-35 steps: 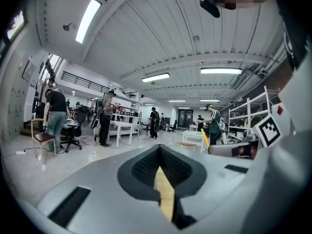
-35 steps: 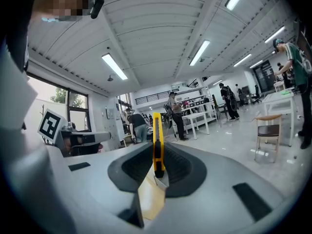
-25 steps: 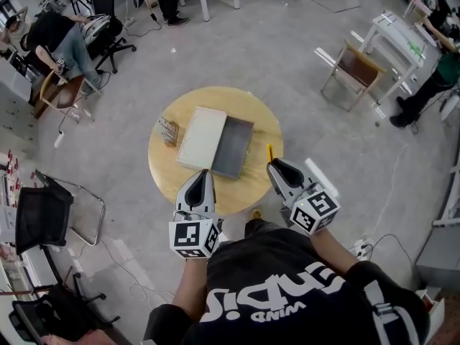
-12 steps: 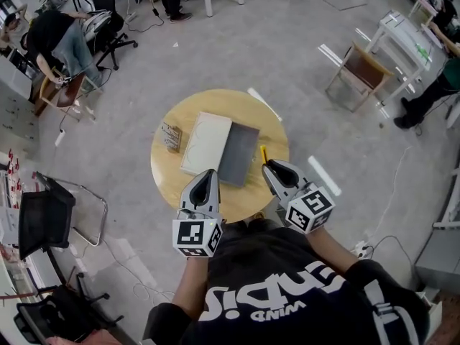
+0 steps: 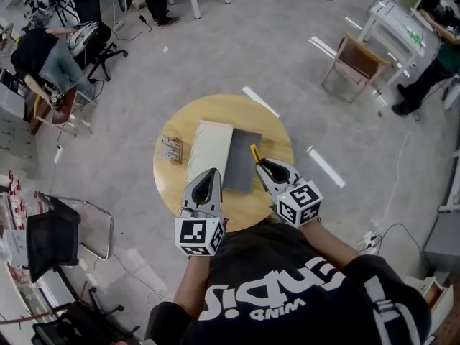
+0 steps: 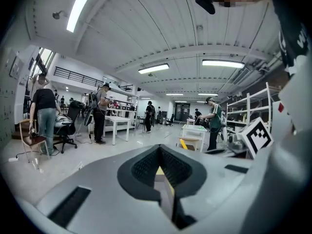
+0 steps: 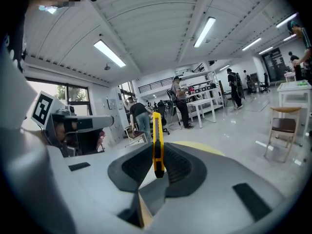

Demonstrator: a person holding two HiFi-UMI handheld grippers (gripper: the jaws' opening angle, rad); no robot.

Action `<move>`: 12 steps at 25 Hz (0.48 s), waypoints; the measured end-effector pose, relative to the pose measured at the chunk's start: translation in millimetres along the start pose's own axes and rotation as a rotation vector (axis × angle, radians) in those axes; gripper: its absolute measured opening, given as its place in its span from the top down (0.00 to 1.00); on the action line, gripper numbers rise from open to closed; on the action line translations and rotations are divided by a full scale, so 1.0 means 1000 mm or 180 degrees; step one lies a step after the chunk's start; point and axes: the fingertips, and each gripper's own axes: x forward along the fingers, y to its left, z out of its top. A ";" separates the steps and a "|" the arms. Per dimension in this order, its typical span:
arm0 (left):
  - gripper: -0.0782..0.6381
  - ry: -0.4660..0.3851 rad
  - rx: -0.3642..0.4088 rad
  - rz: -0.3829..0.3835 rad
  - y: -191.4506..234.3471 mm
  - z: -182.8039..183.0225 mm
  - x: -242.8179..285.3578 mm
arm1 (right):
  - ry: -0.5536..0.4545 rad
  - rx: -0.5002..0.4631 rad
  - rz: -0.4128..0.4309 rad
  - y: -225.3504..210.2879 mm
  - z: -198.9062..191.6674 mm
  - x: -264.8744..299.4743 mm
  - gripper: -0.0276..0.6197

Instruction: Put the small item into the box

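On the round wooden table (image 5: pixel 279 131) lies an open box: a grey tray (image 5: pixel 241 161) with its cream lid (image 5: pixel 209 149) alongside on the left. My right gripper (image 5: pixel 262 165) is shut on a yellow utility knife (image 5: pixel 254 152), which sticks out past the jaws at the tray's right edge. In the right gripper view the knife (image 7: pixel 157 139) stands upright between the closed jaws of that gripper (image 7: pixel 157 165). My left gripper (image 5: pixel 210 173) hovers at the tray's near edge, shut and empty; the left gripper (image 6: pixel 160 165) holds nothing in its own view either.
A small patterned packet (image 5: pixel 172 149) lies on the table left of the lid. A wooden chair (image 5: pixel 355 62) and white table (image 5: pixel 394 21) stand far right. Seated and standing people and office chairs (image 5: pixel 79 38) fill the far left. A black chair (image 5: pixel 43 239) is near left.
My right gripper has carried the yellow knife leftward, from the bare table to the grey tray's right edge. The left gripper has stayed at the tray's near edge.
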 end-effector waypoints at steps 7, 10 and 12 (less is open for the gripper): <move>0.88 0.0038 -0.0010 -0.0065 0.008 -0.003 0.014 | 0.0406 -0.0163 -0.0147 -0.017 -0.038 0.033 0.86; 0.88 0.0049 -0.0014 -0.0067 0.012 -0.005 0.019 | 0.0585 -0.0237 -0.0206 -0.026 -0.056 0.046 0.86; 0.88 0.0060 -0.0021 -0.0066 0.013 -0.006 0.024 | 0.0697 -0.0258 -0.0216 -0.032 -0.067 0.054 0.86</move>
